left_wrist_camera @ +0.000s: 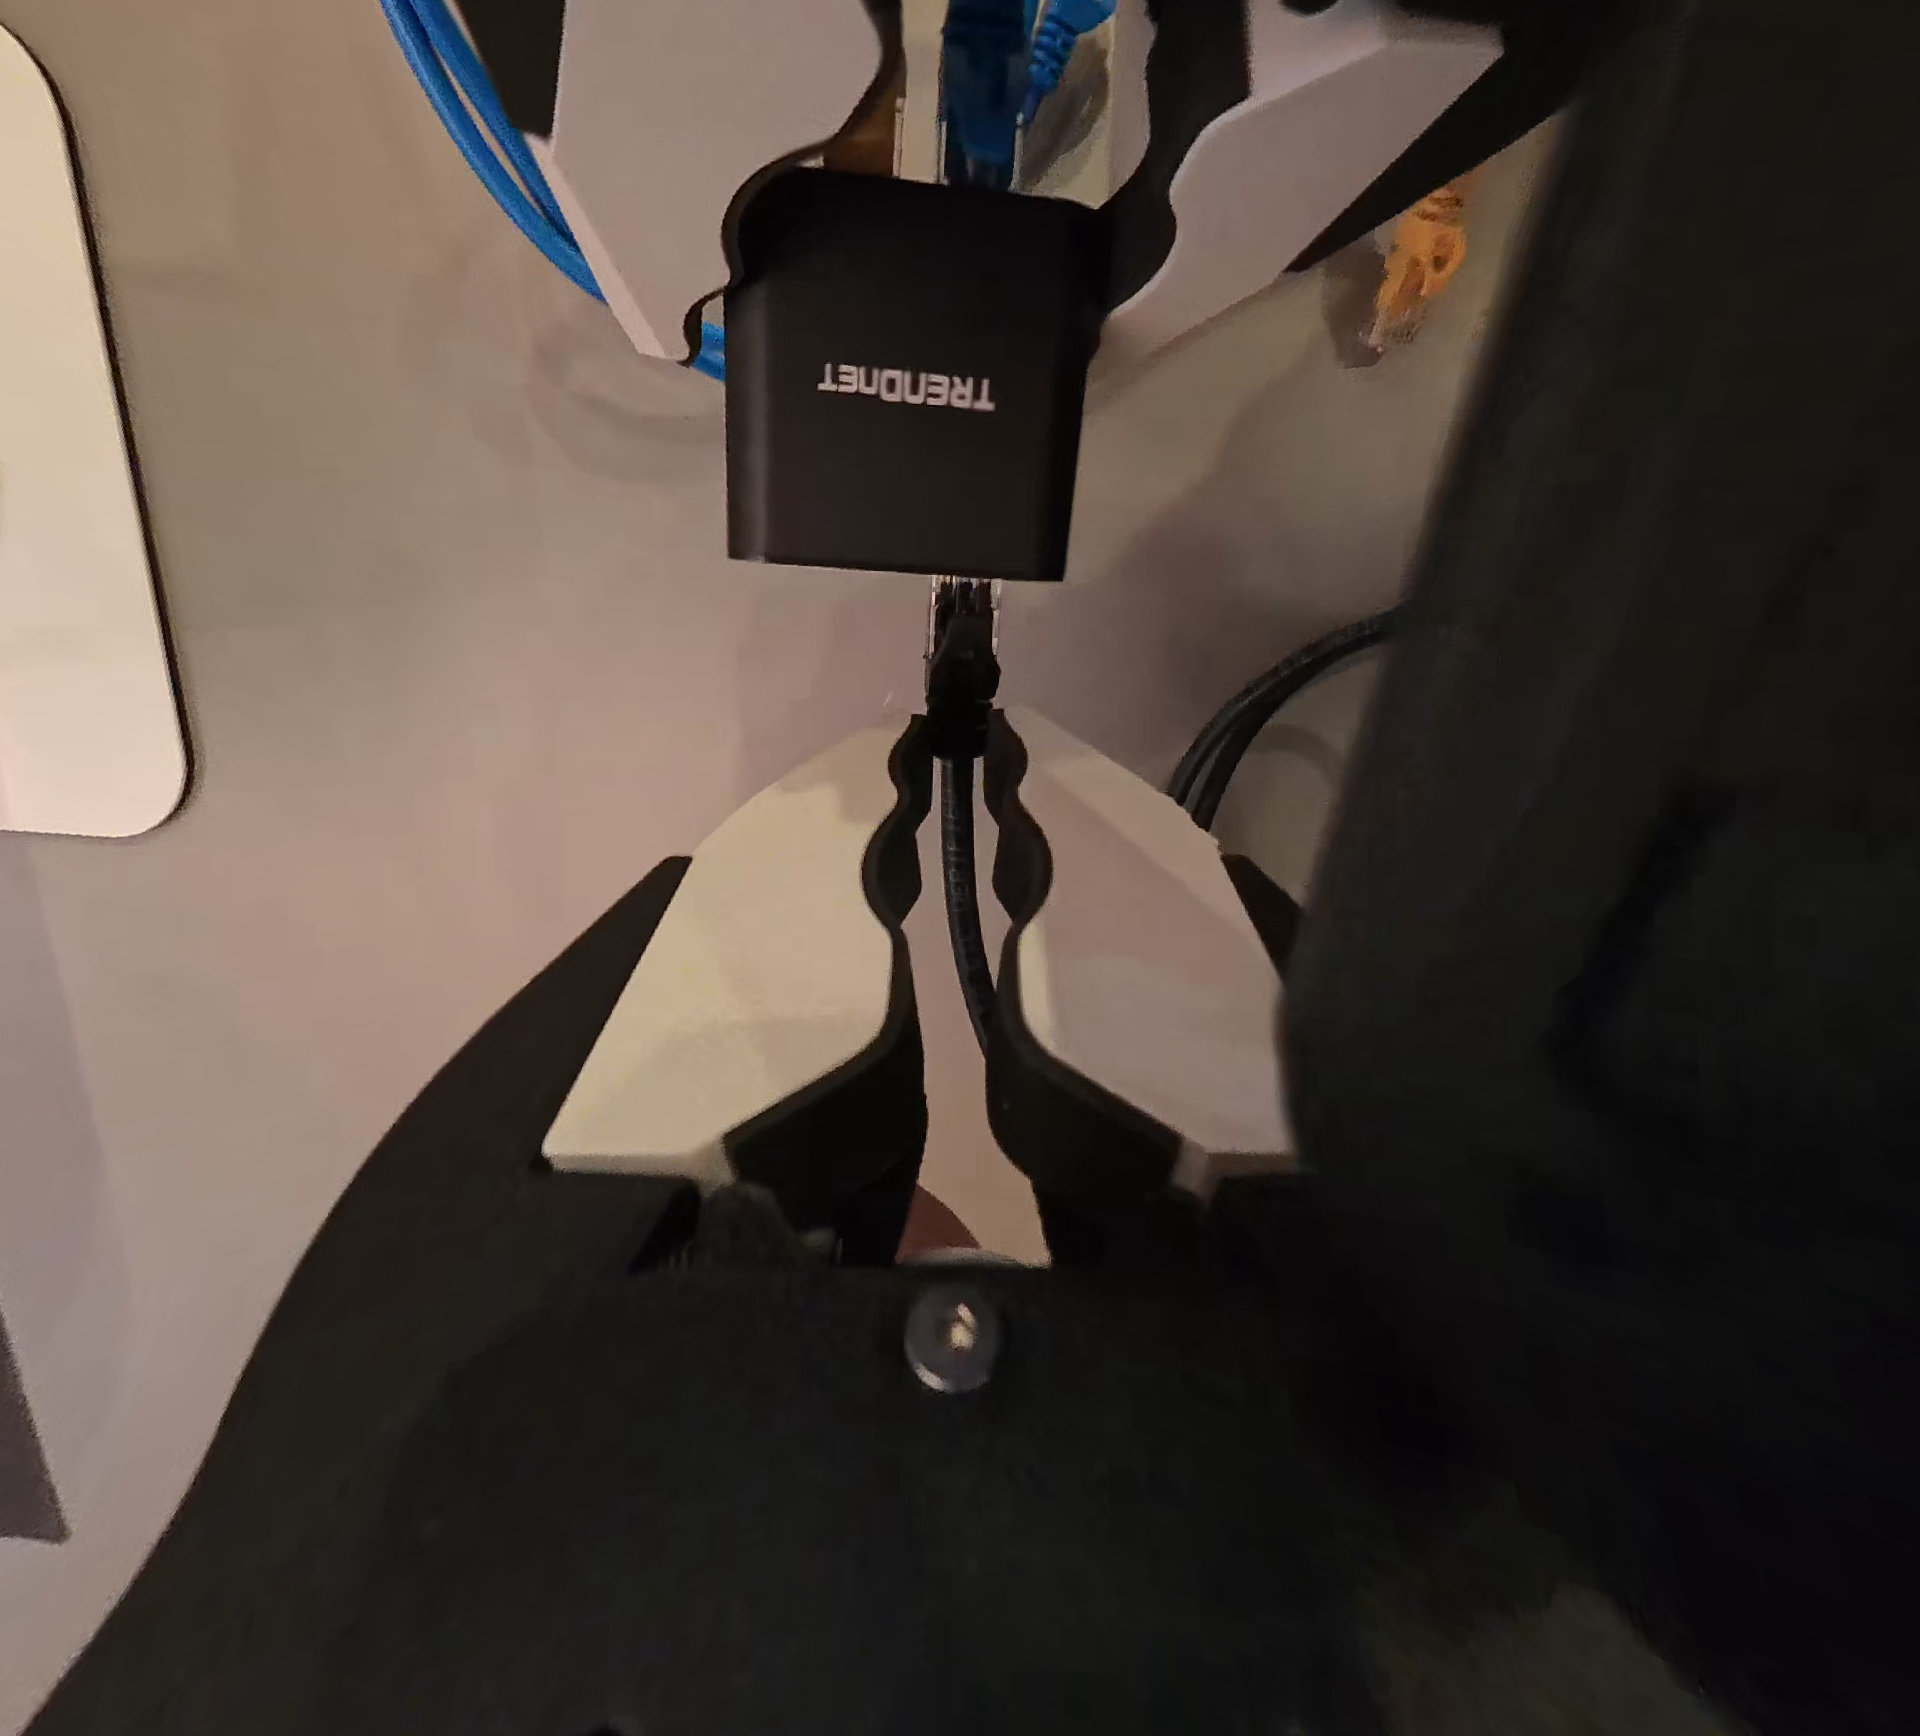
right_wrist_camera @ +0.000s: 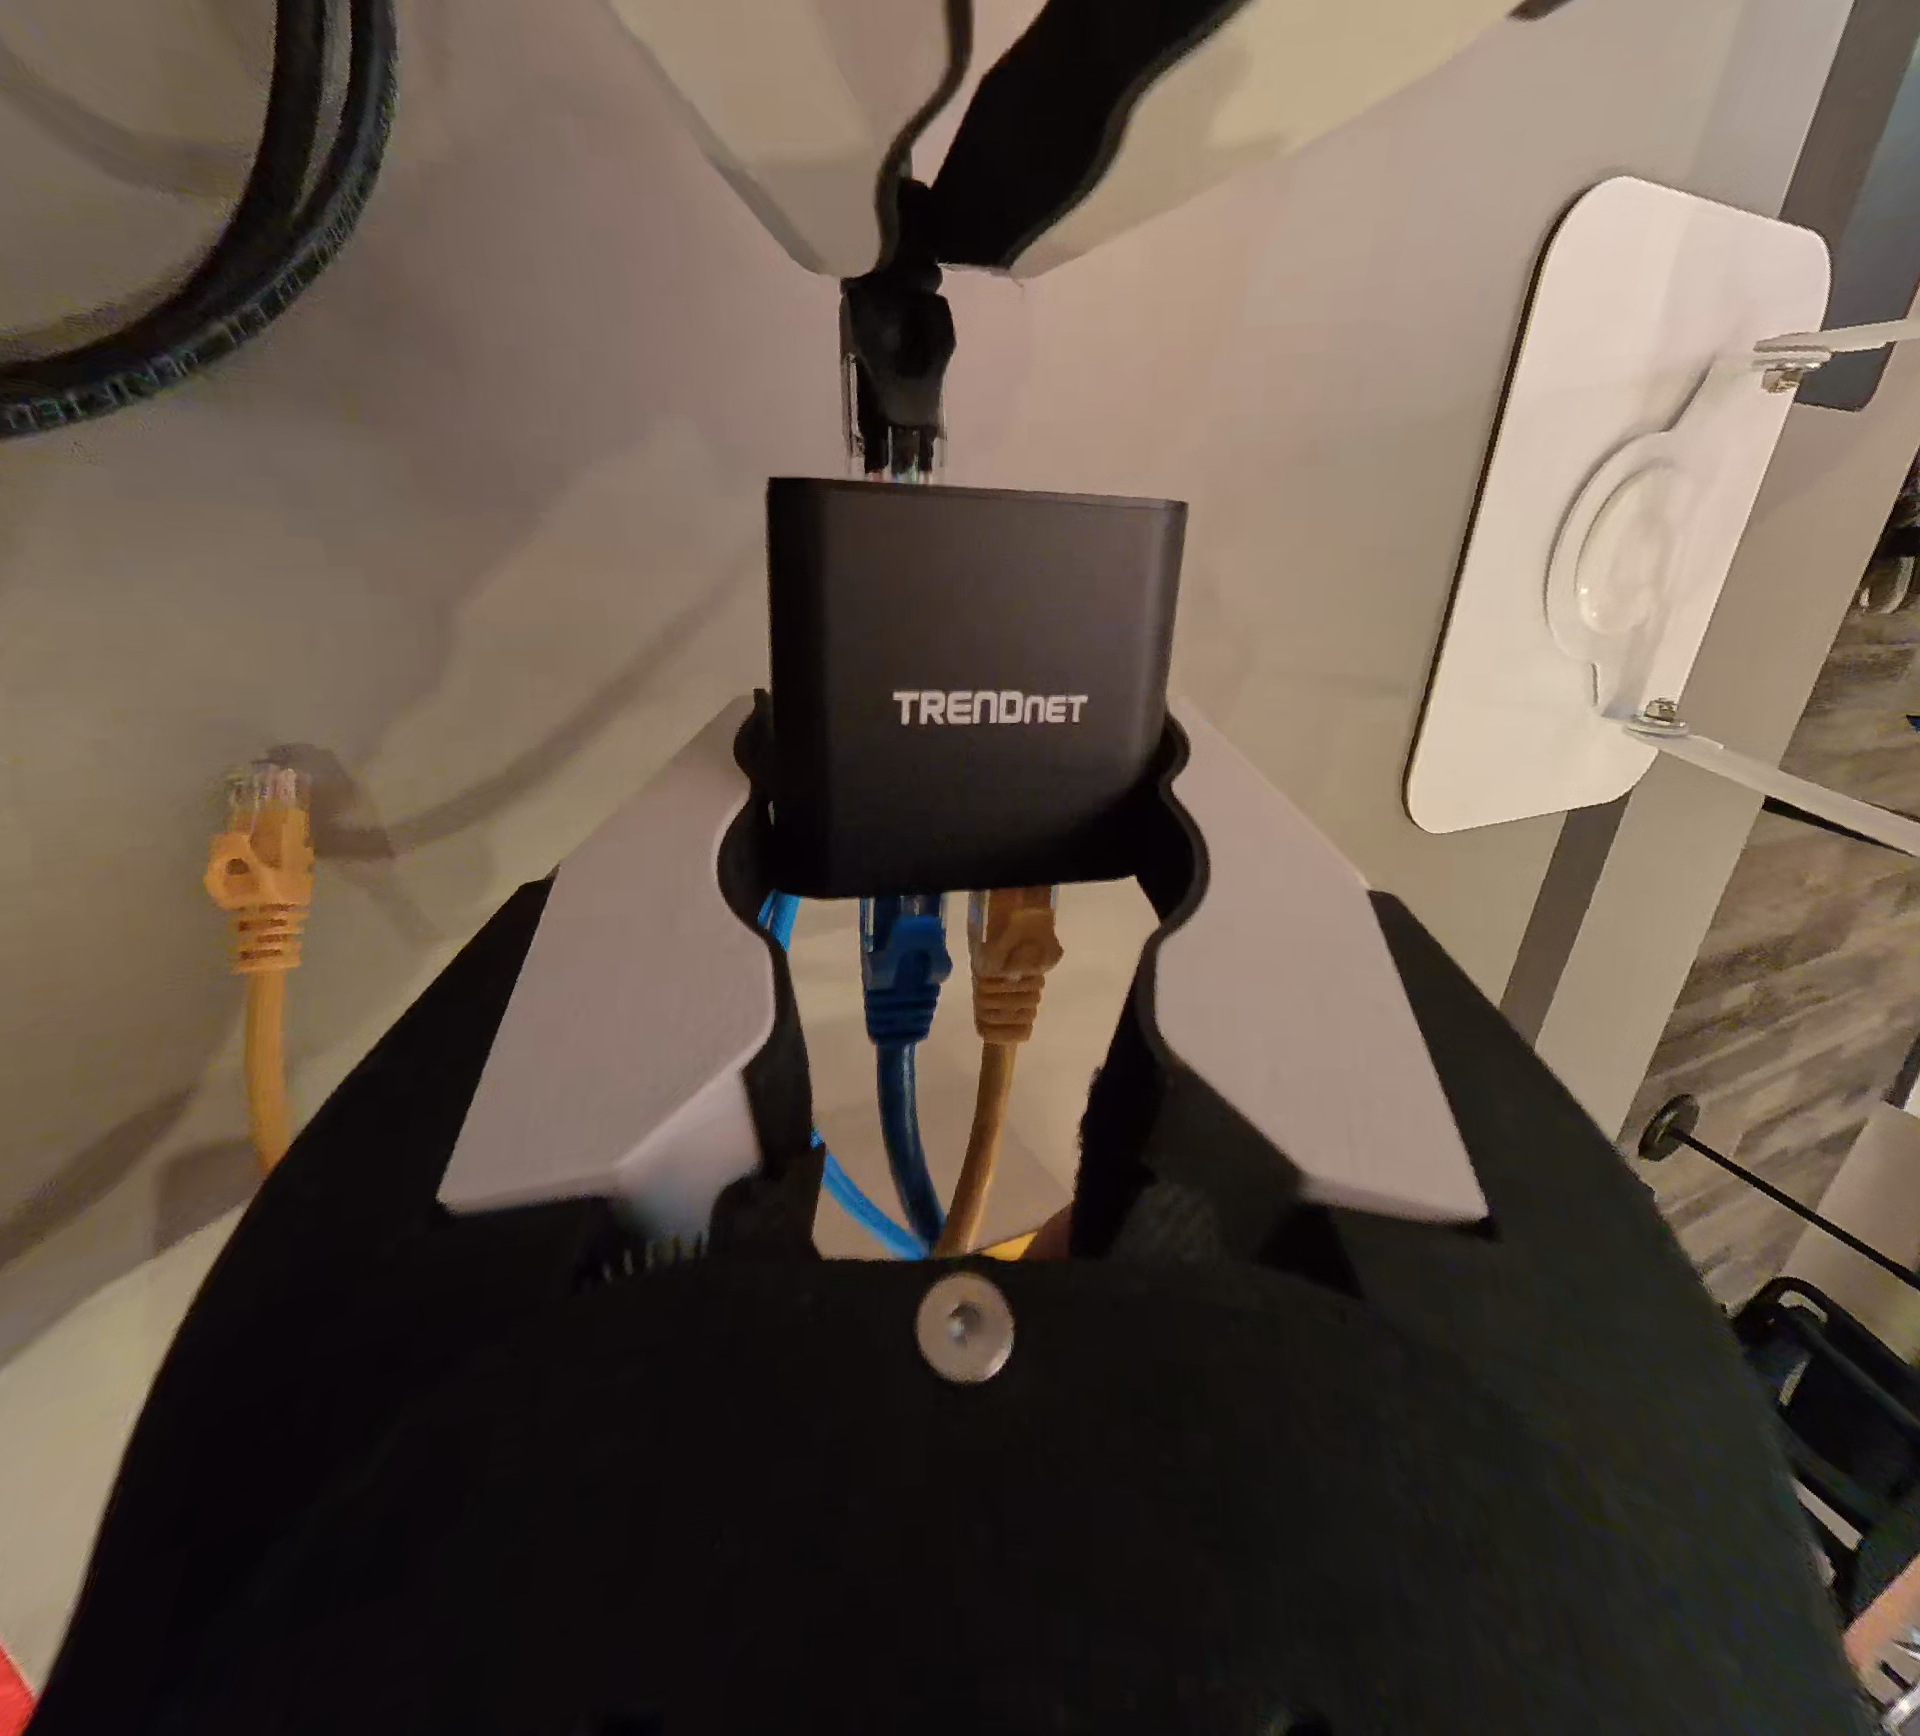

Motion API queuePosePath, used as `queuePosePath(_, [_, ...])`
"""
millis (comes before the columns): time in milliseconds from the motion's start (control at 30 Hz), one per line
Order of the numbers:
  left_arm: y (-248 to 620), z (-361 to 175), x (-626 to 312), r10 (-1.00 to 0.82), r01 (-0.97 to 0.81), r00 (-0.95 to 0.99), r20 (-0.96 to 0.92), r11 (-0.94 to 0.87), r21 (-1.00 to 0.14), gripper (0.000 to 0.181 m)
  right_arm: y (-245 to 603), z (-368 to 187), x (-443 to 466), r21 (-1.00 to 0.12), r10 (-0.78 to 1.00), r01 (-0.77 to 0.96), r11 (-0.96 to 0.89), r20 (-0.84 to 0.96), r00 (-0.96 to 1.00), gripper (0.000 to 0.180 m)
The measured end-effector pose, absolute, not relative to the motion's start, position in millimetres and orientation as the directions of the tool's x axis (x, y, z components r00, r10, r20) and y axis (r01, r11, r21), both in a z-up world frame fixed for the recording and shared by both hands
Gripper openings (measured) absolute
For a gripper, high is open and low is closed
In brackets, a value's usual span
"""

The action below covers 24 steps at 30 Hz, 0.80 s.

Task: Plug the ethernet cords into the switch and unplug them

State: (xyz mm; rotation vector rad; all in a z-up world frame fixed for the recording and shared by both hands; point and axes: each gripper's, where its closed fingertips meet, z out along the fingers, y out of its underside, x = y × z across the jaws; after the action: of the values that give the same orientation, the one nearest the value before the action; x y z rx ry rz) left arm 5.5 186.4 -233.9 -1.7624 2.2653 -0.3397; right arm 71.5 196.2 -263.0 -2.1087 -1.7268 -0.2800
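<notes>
At centre frame, the right tongs (right_wrist_camera: 961, 813) clamp the black switch (right_wrist_camera: 971, 678), while the left tongs (left_wrist_camera: 958, 741) pinch the black ethernet cord (left_wrist_camera: 961, 865) at its port.

switch (right_wrist_camera: 971, 678) between grippers (facing), on table (right_wrist_camera: 520, 543)

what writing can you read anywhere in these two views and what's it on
black switch: one white printed brand word on its top face, sharp in both views; I don't copy out writing.
black ethernet cord: faint print along the jacket, too small and blurred to read.
Nothing else bears any writing.
</notes>
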Motion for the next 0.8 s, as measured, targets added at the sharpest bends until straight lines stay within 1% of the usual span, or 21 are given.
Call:
queuePosePath(133, [189, -232, 6, -0.974, -0.907, -0.217, -0.072, 0.228, -0.353, 0.008, 199, -265, 71, -0.199, 0.888, 0.966, -0.165, 0.397, 0.233, 0.068])
queuePosePath(300, [192, -233, 5, -0.969, -0.908, -0.22, -0.112, 0.245, -0.339, 0.008, 201, -265, 67, -0.214, 0.884, 0.962, -0.168, 0.399, 0.243, 0.067])
queuePosePath(500, [193, -232, 9, -0.973, -0.899, -0.191, -0.131, 0.227, -0.374, 0.008, 204, -268, 69, -0.223, 0.882, 0.958, -0.18, 0.395, 0.257, 0.067])
queuePosePath(567, [195, -230, 7, -0.973, -0.903, -0.188, -0.137, 0.226, -0.365, 0.008, 203, -267, 67, -0.253, 0.881, 0.951, -0.178, 0.39, 0.269, 0.068])
queuePosePath(633, [204, -220, 12, -0.968, -0.875, -0.151, -0.2, 0.225, -0.429, 0.011, 207, -260, 69, -0.309, 0.858, 0.929, -0.204, 0.401, 0.322, 0.068])
queuePosePath(700, [206, -207, 13, -0.976, -0.854, -0.101, -0.192, 0.184, -0.487, 0.015, 208, -251, 69, -0.383, 0.849, 0.898, -0.219, 0.38, 0.368, 0.068])
queuePosePath(733, [208, -197, 14, -0.977, -0.834, -0.069, -0.2, 0.167, -0.527, 0.022, 210, -248, 71, -0.389, 0.84, 0.894, -0.222, 0.389, 0.378, 0.068])
queuePosePath(800, [216, -178, 11, -0.959, -0.799, -0.017, -0.282, 0.183, -0.573, 0.036, 211, -244, 73, -0.398, 0.831, 0.889, -0.228, 0.396, 0.39, 0.068])
